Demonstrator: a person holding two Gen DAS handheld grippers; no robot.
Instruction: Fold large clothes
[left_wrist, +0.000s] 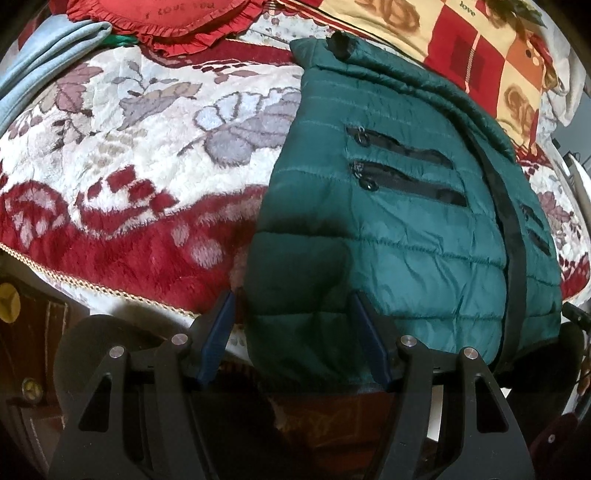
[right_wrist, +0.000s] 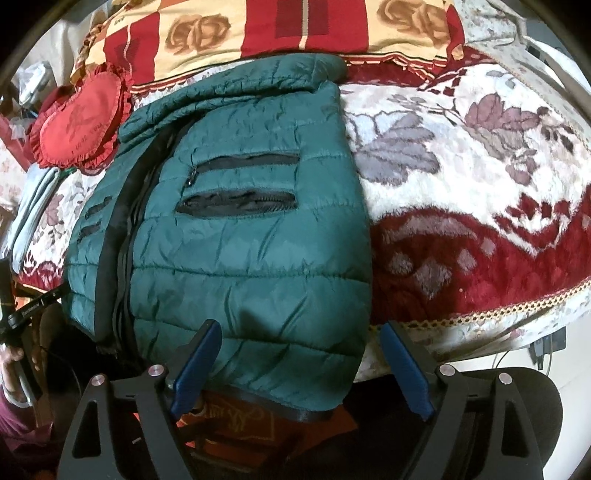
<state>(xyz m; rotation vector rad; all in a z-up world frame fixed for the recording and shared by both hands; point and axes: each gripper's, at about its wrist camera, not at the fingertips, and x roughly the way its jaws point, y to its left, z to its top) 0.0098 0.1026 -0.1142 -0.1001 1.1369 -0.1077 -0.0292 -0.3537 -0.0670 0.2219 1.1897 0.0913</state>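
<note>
A dark green quilted jacket (left_wrist: 399, 221) with black zips lies folded into a long strip on the bed, its near hem hanging over the bed's front edge. It also shows in the right wrist view (right_wrist: 251, 236). My left gripper (left_wrist: 291, 306) is open, its blue pads on either side of the jacket's near left corner. My right gripper (right_wrist: 301, 332) is open, its blue pads on either side of the jacket's near right corner. Neither gripper holds the cloth.
The bed carries a red and white floral blanket (left_wrist: 129, 147). A red frilled cushion (left_wrist: 177, 18), a patterned pillow (left_wrist: 491, 48) and a folded light blue cloth (left_wrist: 44, 62) lie at the far side. The other gripper's handle (right_wrist: 22, 314) shows at the left.
</note>
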